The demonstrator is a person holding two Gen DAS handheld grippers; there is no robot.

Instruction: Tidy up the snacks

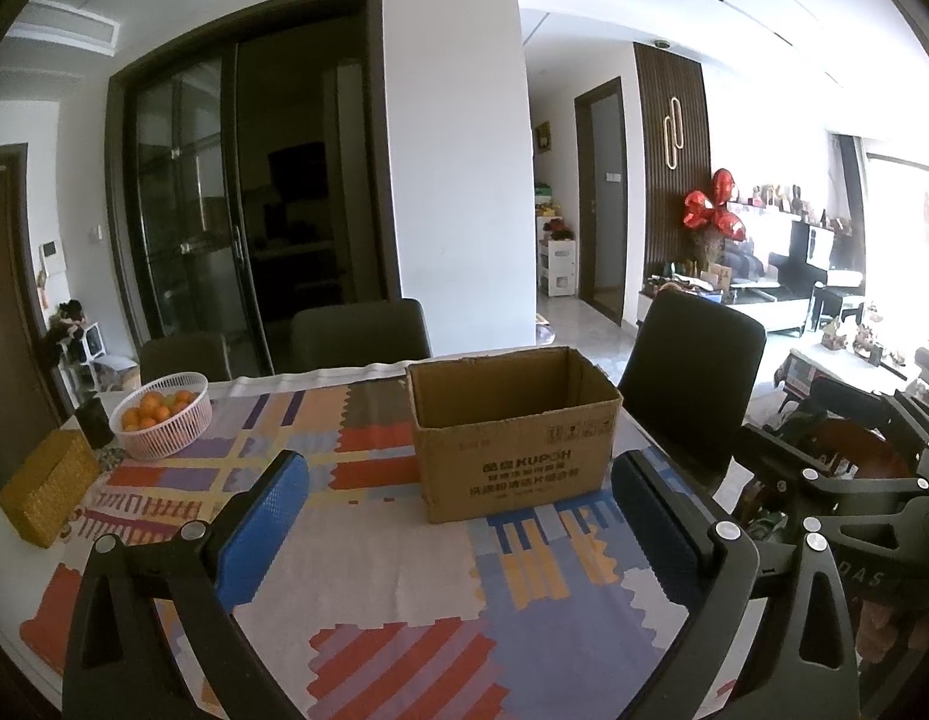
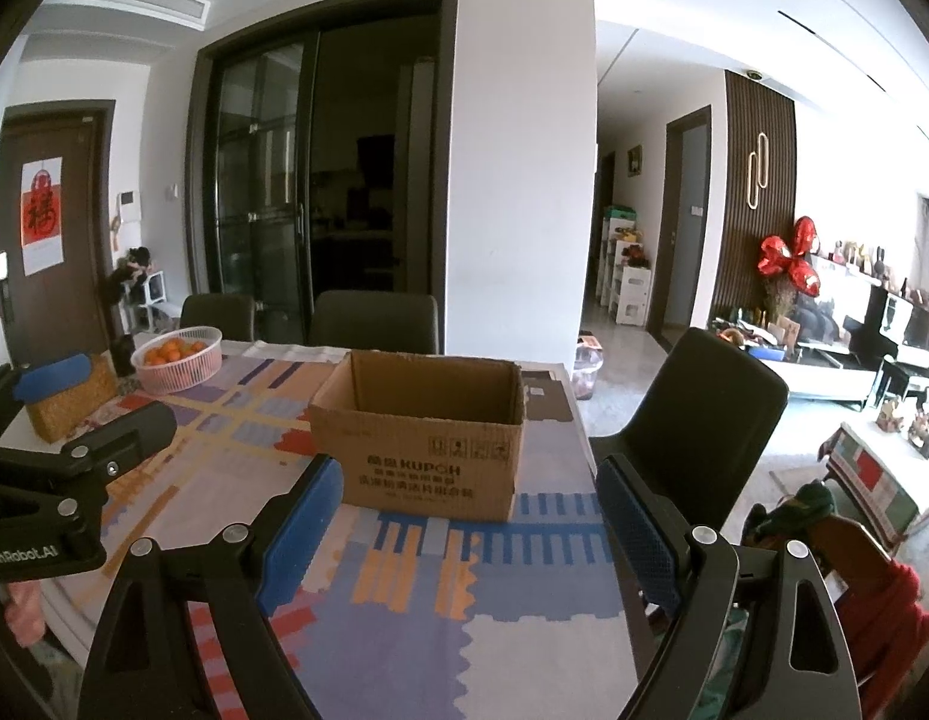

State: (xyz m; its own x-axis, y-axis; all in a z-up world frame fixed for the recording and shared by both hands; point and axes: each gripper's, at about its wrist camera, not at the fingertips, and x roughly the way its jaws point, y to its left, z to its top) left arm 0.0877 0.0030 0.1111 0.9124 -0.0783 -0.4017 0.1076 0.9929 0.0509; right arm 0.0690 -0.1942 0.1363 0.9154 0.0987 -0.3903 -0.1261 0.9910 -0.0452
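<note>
Standing upright on the colourful patchwork-patterned tablecloth (image 1: 404, 570), the open-topped brown corrugated cardboard box (image 1: 512, 450) is found just ahead of both grippers, near the table's far right corner, with its printed face turned toward the cameras. No snacks can be made out in either view, and the box's floor is hidden behind its near wall. The box is judged to be light, moderately stiff yet easily dented; if it must be shifted, one upper wall edge would best be pinched, since the whole body looks too wide for the jaws. The left gripper (image 1: 464, 510) is seen with its blue-padded jaws spread wide and nothing between them; the right gripper (image 2: 470, 516) is likewise released and empty. In the left wrist view, the white lattice plastic basket of small oranges (image 1: 162, 423) and the yellow woven rectangular box (image 1: 47, 489) are shown close up at the table's left, and the right gripper's black frame is seen at the right edge. From the right wrist view alone are offered the brown door with a red paper hanging (image 2: 41, 216) and flat cardboard pieces (image 2: 545, 396) lying just behind the box.
</note>
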